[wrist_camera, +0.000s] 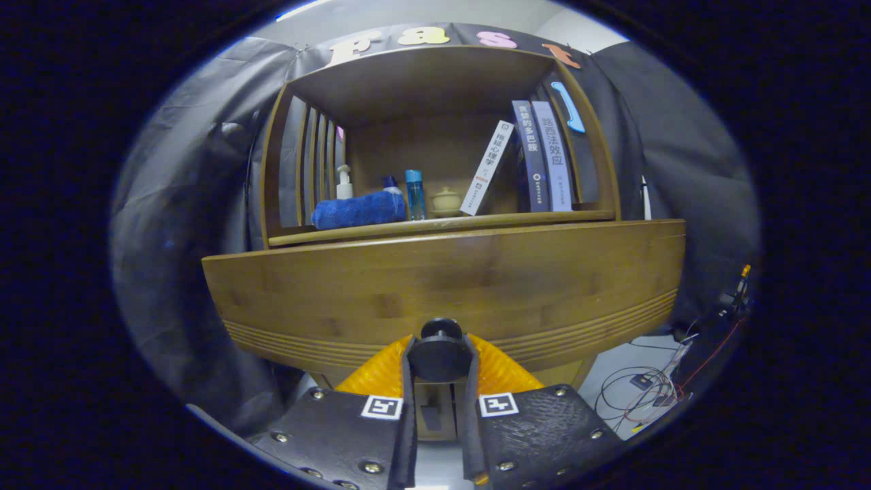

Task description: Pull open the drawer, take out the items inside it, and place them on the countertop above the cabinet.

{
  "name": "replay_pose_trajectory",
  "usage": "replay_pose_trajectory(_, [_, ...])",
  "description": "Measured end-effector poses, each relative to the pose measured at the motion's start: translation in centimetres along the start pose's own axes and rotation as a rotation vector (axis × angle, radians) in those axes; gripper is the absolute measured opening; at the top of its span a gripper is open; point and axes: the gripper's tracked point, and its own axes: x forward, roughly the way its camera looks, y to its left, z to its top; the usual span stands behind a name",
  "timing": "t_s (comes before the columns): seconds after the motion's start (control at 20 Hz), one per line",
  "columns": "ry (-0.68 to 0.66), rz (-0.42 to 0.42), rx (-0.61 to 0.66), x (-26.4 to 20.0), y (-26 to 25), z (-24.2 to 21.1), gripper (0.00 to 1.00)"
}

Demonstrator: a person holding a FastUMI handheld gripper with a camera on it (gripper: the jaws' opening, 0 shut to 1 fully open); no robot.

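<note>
A wooden cabinet faces me, with its drawer front [449, 286] a wide curved panel ending in grooved lines. The drawer's round dark knob [440, 354] sits low on that panel, and my gripper [439, 361] is shut on the knob, one finger on each side of it. The countertop [442, 228] runs above the drawer front as a thin wooden ledge. The drawer's inside is hidden from here.
On the countertop stand a rolled blue towel [358, 209], a white pump bottle [344, 182], a blue bottle [415, 194], a small lidded pot [446, 200] and several books [541, 156]. Loose cables [646, 391] lie on the floor to the cabinet's right.
</note>
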Motion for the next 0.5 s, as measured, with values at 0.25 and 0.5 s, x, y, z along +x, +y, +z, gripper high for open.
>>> replay_pose_trajectory(0.25, [0.034, 0.032, -0.013, -3.7, 0.7, -1.1, 0.27])
replay_pose_trajectory(0.5, [0.07, 0.026, -0.038, -5.5, 0.5, -1.9, 0.21])
